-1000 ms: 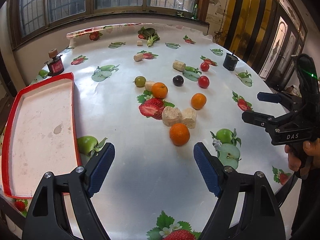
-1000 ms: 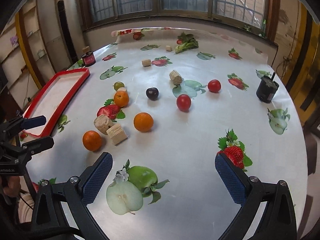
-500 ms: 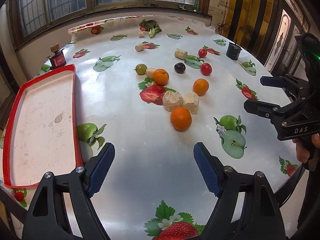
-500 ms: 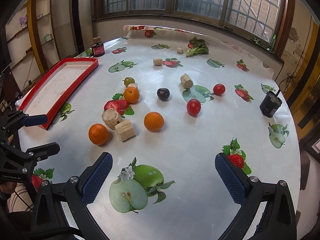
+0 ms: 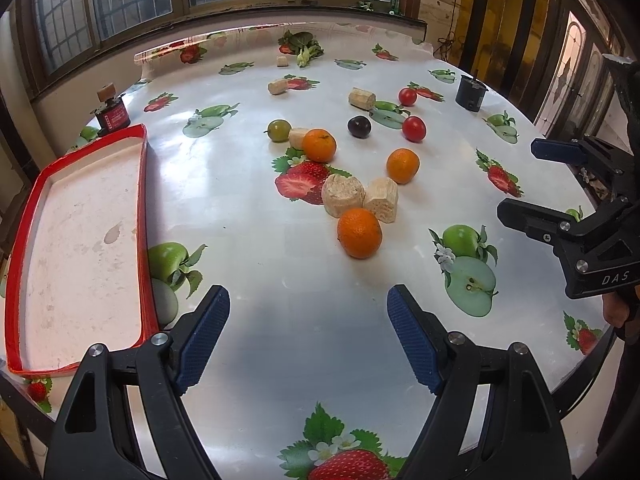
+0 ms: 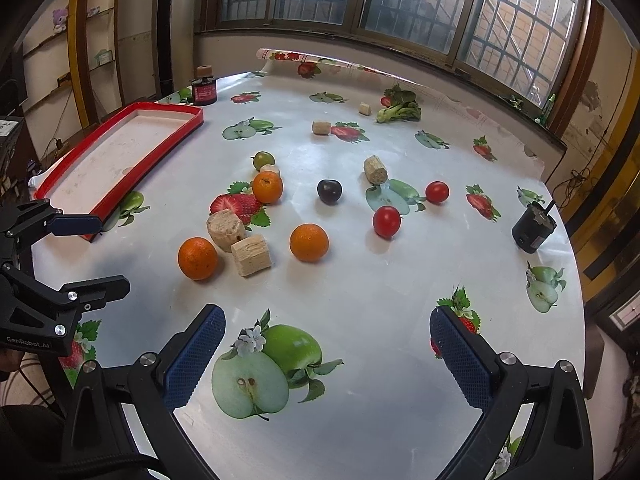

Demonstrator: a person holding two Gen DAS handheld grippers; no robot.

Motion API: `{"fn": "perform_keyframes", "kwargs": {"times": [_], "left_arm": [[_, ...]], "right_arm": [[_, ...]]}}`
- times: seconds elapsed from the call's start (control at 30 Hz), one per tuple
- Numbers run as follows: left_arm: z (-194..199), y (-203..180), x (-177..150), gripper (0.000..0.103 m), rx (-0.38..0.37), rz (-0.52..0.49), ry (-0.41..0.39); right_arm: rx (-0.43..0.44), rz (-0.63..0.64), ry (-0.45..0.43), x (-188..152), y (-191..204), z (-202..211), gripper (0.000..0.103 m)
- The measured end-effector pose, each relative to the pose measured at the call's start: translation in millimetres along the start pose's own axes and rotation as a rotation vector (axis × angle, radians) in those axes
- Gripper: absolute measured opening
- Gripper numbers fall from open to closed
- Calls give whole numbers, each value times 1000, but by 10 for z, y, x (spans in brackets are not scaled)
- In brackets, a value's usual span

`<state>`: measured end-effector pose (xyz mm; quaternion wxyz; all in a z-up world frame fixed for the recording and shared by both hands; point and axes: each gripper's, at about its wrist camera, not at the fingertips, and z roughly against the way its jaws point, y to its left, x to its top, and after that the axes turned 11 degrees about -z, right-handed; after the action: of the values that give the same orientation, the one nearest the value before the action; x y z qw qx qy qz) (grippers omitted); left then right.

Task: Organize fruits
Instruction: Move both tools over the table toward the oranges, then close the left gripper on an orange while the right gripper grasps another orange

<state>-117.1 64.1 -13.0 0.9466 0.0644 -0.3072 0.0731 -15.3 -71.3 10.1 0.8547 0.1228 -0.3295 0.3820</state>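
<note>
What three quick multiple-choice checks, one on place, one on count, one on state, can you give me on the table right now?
1. Where is the red tray relative to the fruit cluster, in the left wrist view?
A. Left of it
B. Right of it
C. Beneath it

2. How many oranges lie on the table?
A. Two
B. Three
C. Five

3. What state are the two grippers in?
A. Both open, holding nothing
B. Left shut on an orange
C. Right shut on a tomato

Answers:
1. A, the tray sits at the table's left edge, with no fruit in it.
2. B, there is a nearest orange, a middle orange and a far orange.
3. A, the left gripper and right gripper both show fingers spread wide over bare tablecloth.
</note>
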Motion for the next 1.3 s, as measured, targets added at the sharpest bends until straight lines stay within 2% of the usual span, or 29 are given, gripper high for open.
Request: {"fn": "perform_keyframes", "kwargs": {"times": [0.67,0.97,1.3], "left_arm": [[-47,100,-14,81,7,24,1],[-67,87,-14,81,-15,27,4],[-163,-2,79,81,-45,13,12]], "right_arm": [[5,10,22,20,47,-74,103],[7,2,37,10,22,-134,103],[48,-51,61,-3,-125,-240,103]]}}
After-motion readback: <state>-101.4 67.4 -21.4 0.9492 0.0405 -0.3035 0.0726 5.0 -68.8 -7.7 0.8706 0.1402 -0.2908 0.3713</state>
